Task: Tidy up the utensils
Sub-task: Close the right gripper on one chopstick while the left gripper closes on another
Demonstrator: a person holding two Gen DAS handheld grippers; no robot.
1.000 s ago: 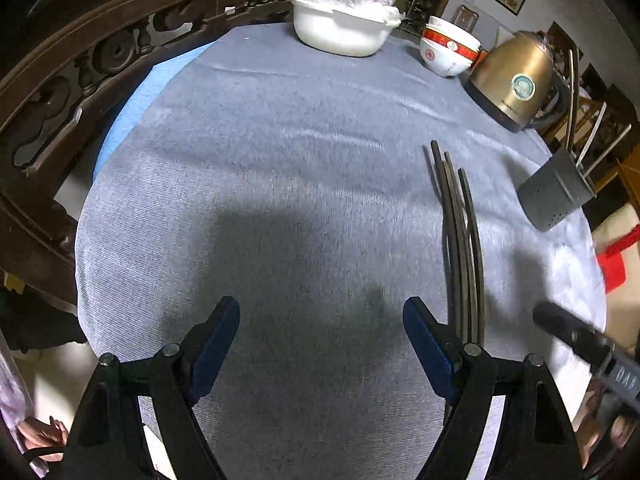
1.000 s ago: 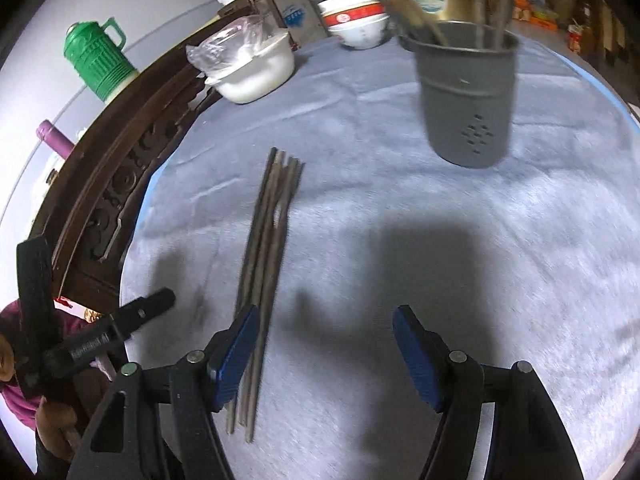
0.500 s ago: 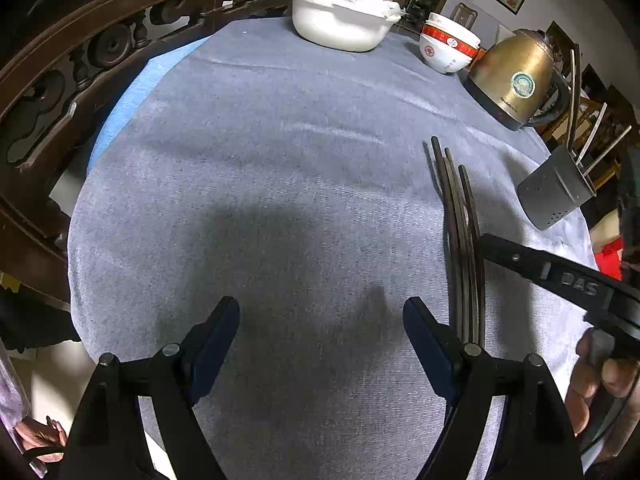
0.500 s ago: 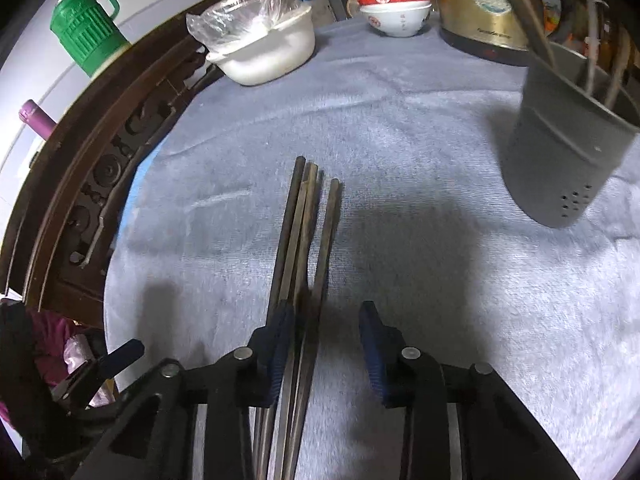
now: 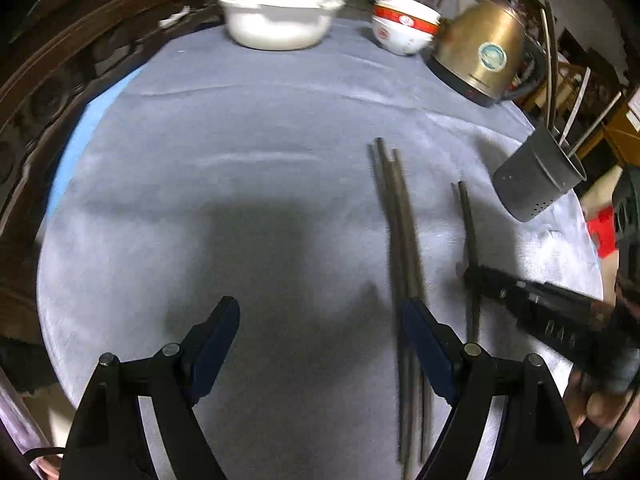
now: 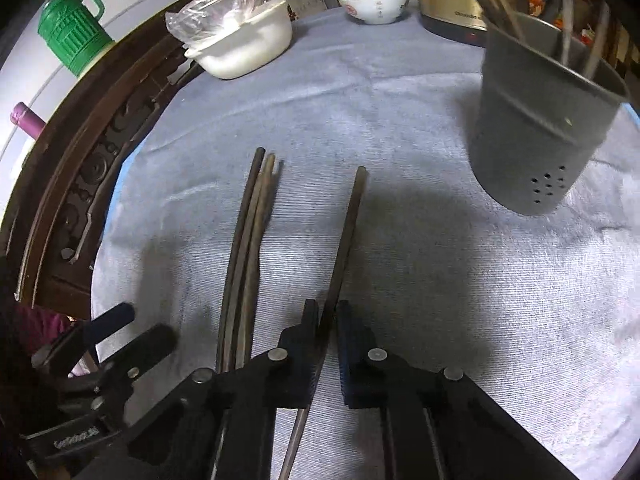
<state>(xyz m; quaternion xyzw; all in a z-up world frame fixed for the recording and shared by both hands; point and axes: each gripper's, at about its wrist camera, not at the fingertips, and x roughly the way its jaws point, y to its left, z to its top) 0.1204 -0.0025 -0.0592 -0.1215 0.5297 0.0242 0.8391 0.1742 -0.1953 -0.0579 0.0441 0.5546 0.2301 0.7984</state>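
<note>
The right claw points steeply down at the surface. Its two blue pads are pressed together on one dark chopstick, which passes between them and runs forward from the tips. In the left wrist view this claw enters from the right edge, with fingers of the hand wrapped around its handle. The left claw also points steeply down. Its jaws stand wide apart and nothing is between them. Its right pad is just beside the other chopsticks.
</note>
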